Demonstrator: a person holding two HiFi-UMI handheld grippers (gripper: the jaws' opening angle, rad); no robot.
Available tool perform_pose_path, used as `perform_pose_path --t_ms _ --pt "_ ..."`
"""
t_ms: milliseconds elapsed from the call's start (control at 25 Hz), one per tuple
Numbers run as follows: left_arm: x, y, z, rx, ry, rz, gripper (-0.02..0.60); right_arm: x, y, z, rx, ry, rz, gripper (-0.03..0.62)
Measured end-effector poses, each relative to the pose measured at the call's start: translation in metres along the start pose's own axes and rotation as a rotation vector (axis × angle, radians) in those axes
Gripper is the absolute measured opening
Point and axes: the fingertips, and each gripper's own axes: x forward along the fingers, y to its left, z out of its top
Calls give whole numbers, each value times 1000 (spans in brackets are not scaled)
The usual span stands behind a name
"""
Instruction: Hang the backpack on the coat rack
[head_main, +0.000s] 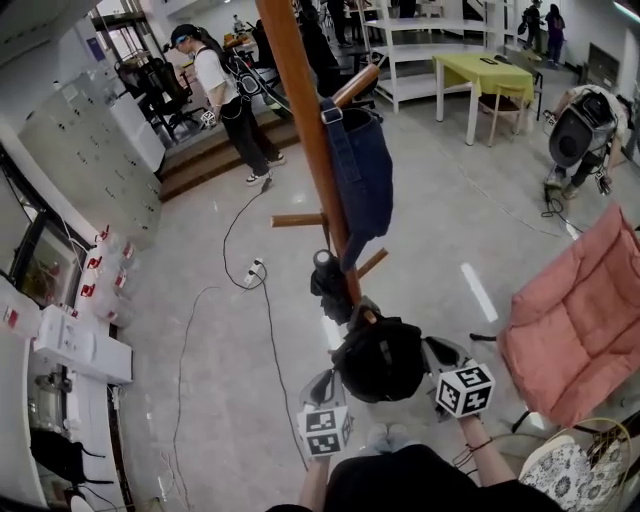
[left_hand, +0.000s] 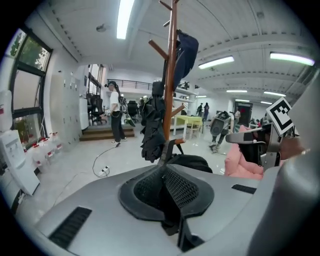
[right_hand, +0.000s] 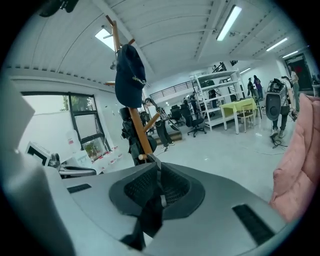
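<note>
A black backpack (head_main: 380, 360) hangs in front of me between both grippers, close to the foot of the wooden coat rack (head_main: 305, 120). My left gripper (head_main: 322, 388) is shut on a black backpack strap (left_hand: 170, 150) that runs forward from its jaws to the bag (left_hand: 192, 161). My right gripper (head_main: 440, 355) is shut on another black strap (right_hand: 150, 215), which has a buckle and hangs down out of its jaws. A dark blue garment (head_main: 362, 170) hangs from an upper peg. A black item (head_main: 328, 285) hangs lower on the pole. The peg (head_main: 295, 220) on the pole's left is bare.
A pink folding chair (head_main: 575, 330) stands at the right, with a patterned seat (head_main: 575, 470) nearer me. A cable and power strip (head_main: 255, 272) lie on the floor left of the rack. White cabinets (head_main: 80, 350) line the left side. A person (head_main: 225, 100) stands farther back, near a yellow table (head_main: 485, 75).
</note>
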Motion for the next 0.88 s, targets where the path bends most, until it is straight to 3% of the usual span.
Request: perform_pose_path --t_ms 360,480,880 --pt "-31 -9 55 70 -123 -49 20 -23 37 61 -65 -114 109 15" --pt "-40 -6 70 116 -156 -41 17 -32 44 82 -82 -166 118 14" --pt "-67 23 107 112 -262 47 17 -43 43 115 -130 -262 78 14"
